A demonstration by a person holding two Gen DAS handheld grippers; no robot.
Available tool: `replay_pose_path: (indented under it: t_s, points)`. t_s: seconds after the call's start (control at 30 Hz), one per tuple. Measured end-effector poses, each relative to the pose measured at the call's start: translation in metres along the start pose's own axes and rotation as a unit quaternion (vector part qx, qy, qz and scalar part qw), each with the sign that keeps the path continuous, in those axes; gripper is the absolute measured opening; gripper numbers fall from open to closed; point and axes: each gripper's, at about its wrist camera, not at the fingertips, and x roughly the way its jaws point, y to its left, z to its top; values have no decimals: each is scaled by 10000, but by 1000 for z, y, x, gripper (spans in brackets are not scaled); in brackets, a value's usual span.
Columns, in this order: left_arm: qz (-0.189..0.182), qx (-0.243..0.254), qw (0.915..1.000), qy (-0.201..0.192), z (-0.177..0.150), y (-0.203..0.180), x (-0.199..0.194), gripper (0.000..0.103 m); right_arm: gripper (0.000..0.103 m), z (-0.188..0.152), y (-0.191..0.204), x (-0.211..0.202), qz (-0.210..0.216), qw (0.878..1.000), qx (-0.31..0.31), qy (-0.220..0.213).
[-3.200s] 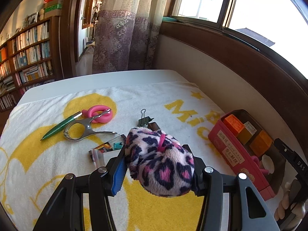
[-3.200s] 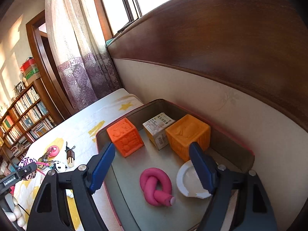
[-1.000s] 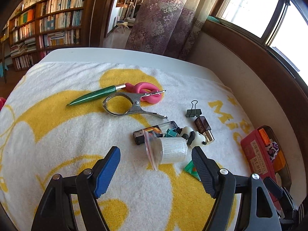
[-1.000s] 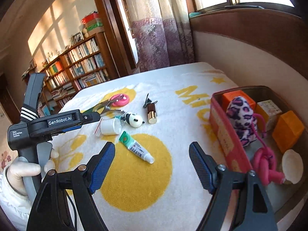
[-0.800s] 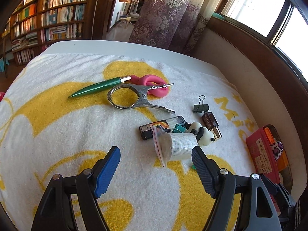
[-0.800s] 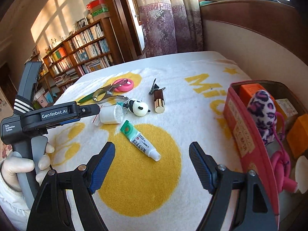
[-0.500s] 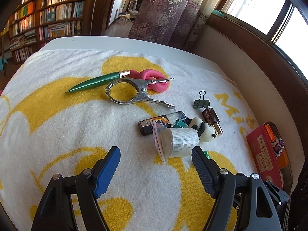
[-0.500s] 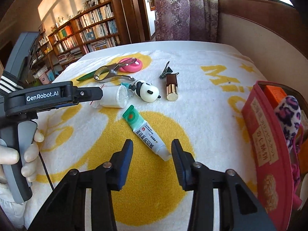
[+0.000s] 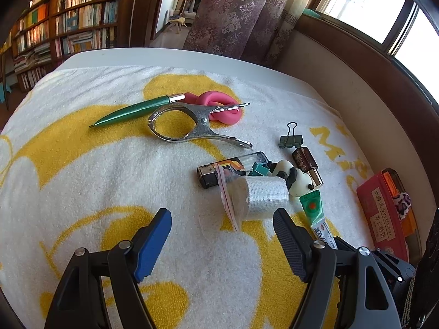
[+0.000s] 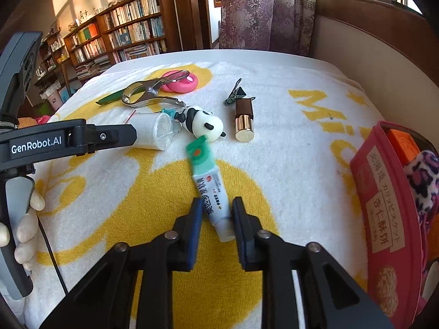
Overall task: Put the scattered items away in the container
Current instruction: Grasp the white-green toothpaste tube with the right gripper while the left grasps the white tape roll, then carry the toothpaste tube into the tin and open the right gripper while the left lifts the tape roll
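A white and green tube (image 10: 208,175) lies on the yellow-and-white towel (image 10: 288,164), and my right gripper (image 10: 218,211) is shut on its cap end. The red tin container (image 10: 384,200) stands at the right, with a leopard plush (image 10: 422,178) and orange blocks inside. My left gripper (image 9: 222,235) hovers open over the towel. A bagged white bandage roll (image 9: 263,197) lies just beyond its fingertips, untouched. A panda toy (image 9: 296,181), a lighter (image 9: 219,172), a brown lipstick (image 9: 304,159) and a binder clip (image 9: 290,139) cluster behind the roll.
Farther back lie a metal clamp (image 9: 186,126), a green pen (image 9: 131,112) and a pink ring (image 9: 219,104). A wooden-topped wall (image 9: 370,87) borders the right side, behind the container. A gloved hand (image 10: 24,235) holds the left gripper's handle.
My right gripper came down and forward onto the tube and its jaws went from wide open to shut on it. The left gripper stayed open and barely shifted.
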Motion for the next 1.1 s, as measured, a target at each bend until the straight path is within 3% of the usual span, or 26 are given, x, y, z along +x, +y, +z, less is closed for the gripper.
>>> replay_pose_path:
  t_s: [0.47, 0.67, 0.7, 0.73, 0.77, 1.1]
  points:
    - [371, 609, 9974, -48, 6, -46, 12, 78, 20, -6, -12, -17, 316, 9982, 452, -239]
    - [578, 590, 9965, -116, 14, -45, 29, 78, 20, -7, -11, -20, 336, 9979, 464, -297]
    - [570, 610, 9964, -117, 14, -44, 31, 75, 20, -7, -12, -20, 327, 9979, 482, -295]
    - [562, 630, 9964, -91, 13, -42, 33, 55, 20, -7, -13, -19, 319, 9978, 497, -294]
    - [492, 624, 9968, -16, 12, -41, 36, 46, 20, -7, -13, -19, 315, 9978, 507, -297]
    - [202, 393, 9986, -288, 12, -31, 10, 45, 20, -6, -19, -22, 292, 9966, 637, -432]
